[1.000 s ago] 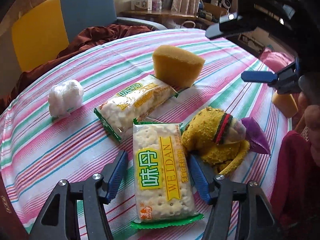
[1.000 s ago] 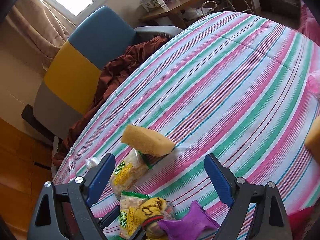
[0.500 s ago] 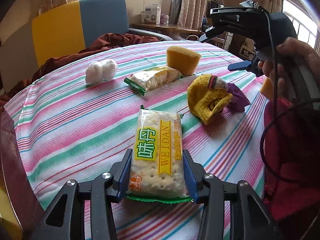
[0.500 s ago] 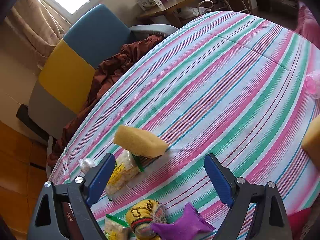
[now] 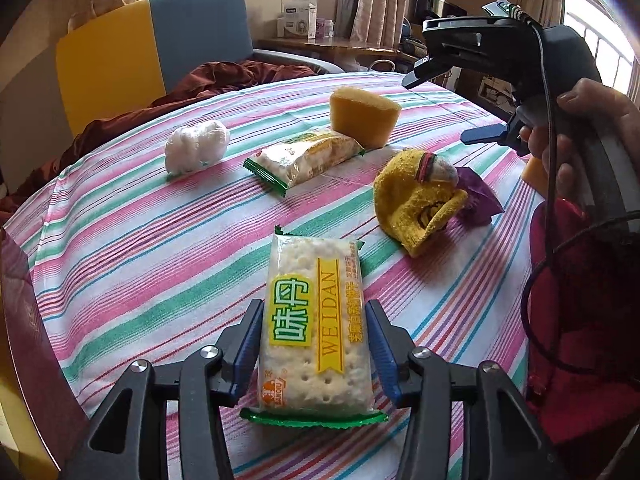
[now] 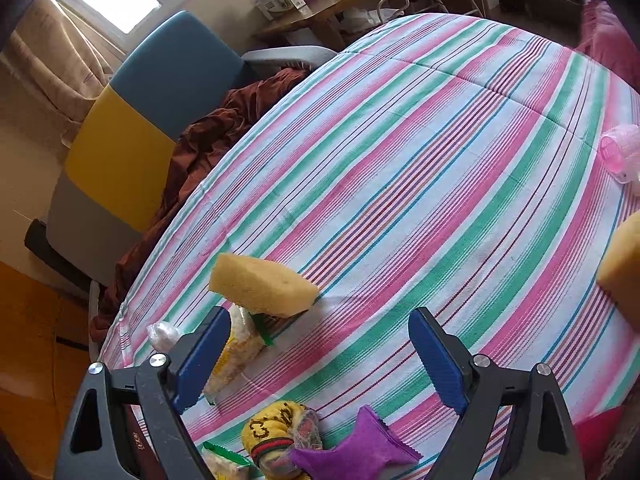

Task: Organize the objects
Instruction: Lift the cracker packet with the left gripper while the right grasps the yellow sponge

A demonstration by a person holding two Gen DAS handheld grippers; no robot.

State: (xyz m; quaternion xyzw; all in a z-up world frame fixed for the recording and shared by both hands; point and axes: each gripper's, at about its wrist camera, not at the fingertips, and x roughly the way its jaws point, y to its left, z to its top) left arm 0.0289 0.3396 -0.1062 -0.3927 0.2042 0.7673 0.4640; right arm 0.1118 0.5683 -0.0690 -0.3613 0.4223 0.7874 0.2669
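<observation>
the left gripper [image 5: 314, 350] is clamping a clear plastic green-edged cracker packet [image 5: 316, 332] between its blue pads; the right gripper [image 6: 320, 356] is hanging open above the striped tablecloth [image 6: 400, 184].

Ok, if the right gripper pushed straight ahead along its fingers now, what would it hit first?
Probably bare striped tablecloth: the right gripper is open and empty, the yellow sponge sits just left of that line. Depth is hard to judge.

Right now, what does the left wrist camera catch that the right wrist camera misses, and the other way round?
Only the left view shows the left gripper shut on the clear cracker packet with green ends, and the person's right hand. Only the right view shows the open right gripper and a pink plastic item. Both show the yellow sponge block, yellow knitted sock and purple wrapper.
</observation>
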